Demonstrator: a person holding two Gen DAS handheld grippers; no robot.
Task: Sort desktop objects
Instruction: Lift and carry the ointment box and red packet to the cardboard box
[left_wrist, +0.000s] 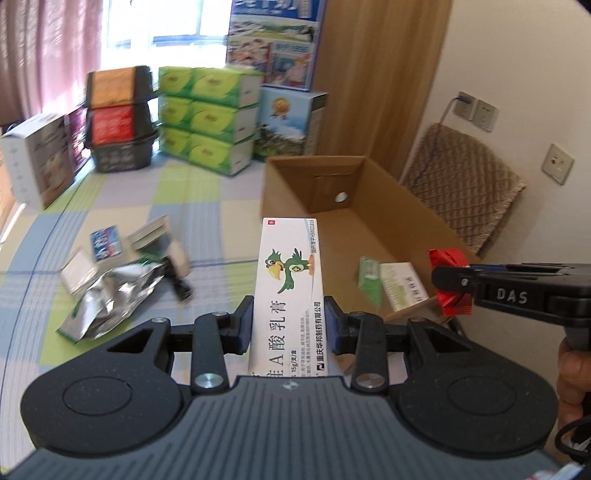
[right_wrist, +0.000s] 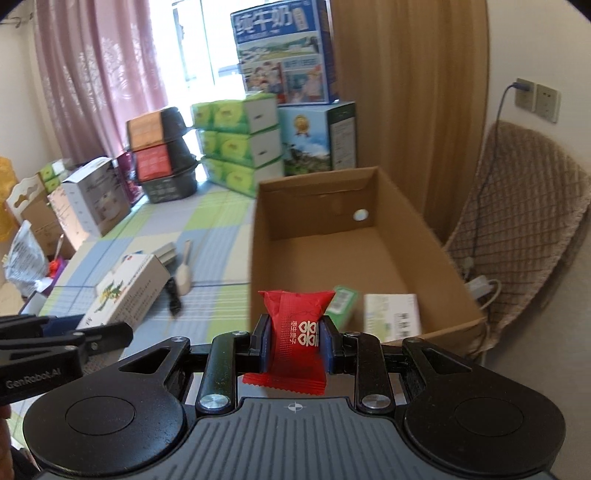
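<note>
Nearest in the left wrist view, the left hand-held gripper (left_wrist: 289, 319) is clamped on one long white ointment box (left_wrist: 286, 273) with a green parrot printed on it; the box stands upright between the blue pads and points toward 12 o'clock. At 3 o'clock of it, the right hand-held gripper (left_wrist: 452, 282) reaches in from the side, pinching one red candy packet (left_wrist: 447, 258).

In the right wrist view that right hand-held gripper (right_wrist: 294, 341) is closed on the same red candy packet (right_wrist: 295, 332), held upright, just in front of the near wall of one open cardboard box (right_wrist: 258, 240).

Inside the cardboard box, near its front edge, lie two items: one small green box (right_wrist: 343, 301) and one pale flat box (right_wrist: 391, 314) at its 3 o'clock.

At 9 o'clock of the cardboard box, on the checked bed sheet (left_wrist: 207, 199), a loose pile holds one crumpled silver foil pouch (left_wrist: 110, 295), one blue-and-white packet (left_wrist: 105, 245) and some blurred small boxes that cannot be counted.

Farthest, at 12 o'clock, stand six green tissue boxes (left_wrist: 210, 118) stacked in three rows of two, beside three stacked dark baskets (left_wrist: 120, 122) and two milk cartons (left_wrist: 273, 44).
</note>
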